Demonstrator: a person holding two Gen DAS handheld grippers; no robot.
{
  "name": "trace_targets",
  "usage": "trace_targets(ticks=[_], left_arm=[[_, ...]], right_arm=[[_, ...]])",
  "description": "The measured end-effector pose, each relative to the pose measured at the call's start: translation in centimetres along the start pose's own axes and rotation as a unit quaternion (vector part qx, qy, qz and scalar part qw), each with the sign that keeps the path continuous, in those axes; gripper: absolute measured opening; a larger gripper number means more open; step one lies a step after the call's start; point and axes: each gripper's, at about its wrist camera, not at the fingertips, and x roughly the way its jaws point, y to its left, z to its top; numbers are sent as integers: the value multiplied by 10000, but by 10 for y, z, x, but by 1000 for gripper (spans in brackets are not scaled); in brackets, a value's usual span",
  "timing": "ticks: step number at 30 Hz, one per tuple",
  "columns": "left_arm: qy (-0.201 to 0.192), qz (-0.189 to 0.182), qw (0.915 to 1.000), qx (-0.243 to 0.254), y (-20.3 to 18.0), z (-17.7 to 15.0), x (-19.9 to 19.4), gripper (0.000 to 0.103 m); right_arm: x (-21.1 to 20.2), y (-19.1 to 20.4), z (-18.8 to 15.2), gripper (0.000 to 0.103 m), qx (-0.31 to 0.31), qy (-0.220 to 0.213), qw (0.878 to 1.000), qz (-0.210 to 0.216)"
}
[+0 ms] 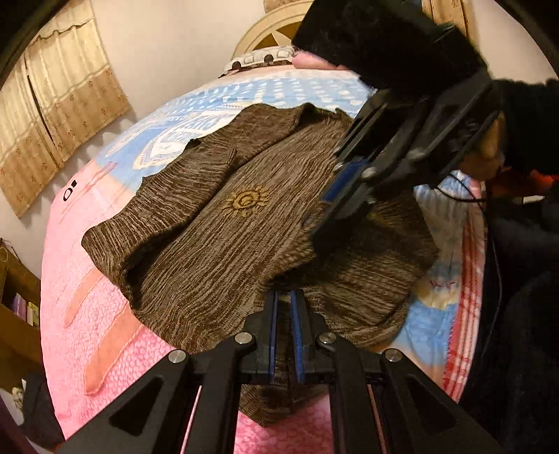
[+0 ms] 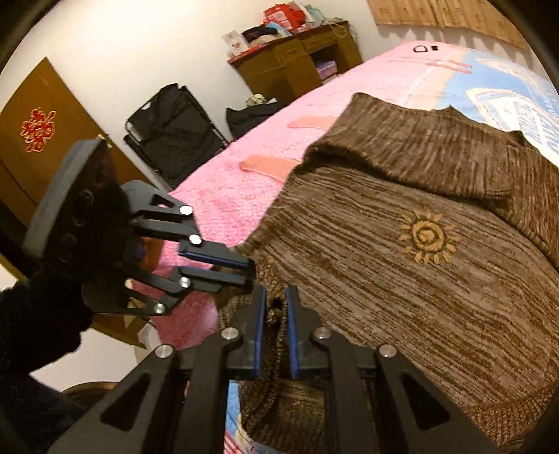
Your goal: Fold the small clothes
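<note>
A brown knit sweater (image 1: 223, 244) with a yellow sun emblem (image 1: 246, 202) lies on the pink and blue bedspread (image 1: 87, 279); it also shows in the right wrist view (image 2: 401, 279). My left gripper (image 1: 283, 297) is shut on the sweater's near hem, with fabric between its blue pads. My right gripper (image 2: 276, 297) is shut on the same hem a little further along. The right gripper shows in the left wrist view (image 1: 325, 213) pinching the raised edge. The left gripper shows in the right wrist view (image 2: 249, 272). The hem is lifted off the bed.
A headboard (image 1: 276, 31) and pillow stand at the bed's far end. Curtains (image 1: 52, 115) hang on the left wall. A wooden desk (image 2: 297, 66) with clutter, a black folding chair (image 2: 174, 136) and a brown door (image 2: 38, 139) stand beyond the bed.
</note>
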Motion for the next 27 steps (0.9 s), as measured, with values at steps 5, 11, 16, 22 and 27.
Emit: trace_targets(ticks=[5, 11, 16, 22, 27], left_arm=[[-330, 227, 9980, -484, 26, -3, -7, 8], [-157, 154, 9996, -204, 15, -2, 9, 8], [-233, -68, 9992, -327, 21, 4, 13, 8], [-308, -45, 9982, -508, 36, 9, 4, 8], [-228, -31, 9996, -168, 28, 15, 7, 8]], right_arm=[[2, 4, -4, 14, -75, 152, 9998, -113], [5, -10, -2, 14, 155, 78, 9996, -202], [0, -29, 15, 14, 504, -351, 9974, -371], [-30, -55, 15, 56, 1077, -877, 9834, -1170], [-105, -70, -20, 71, 1381, -1738, 9647, -1415]])
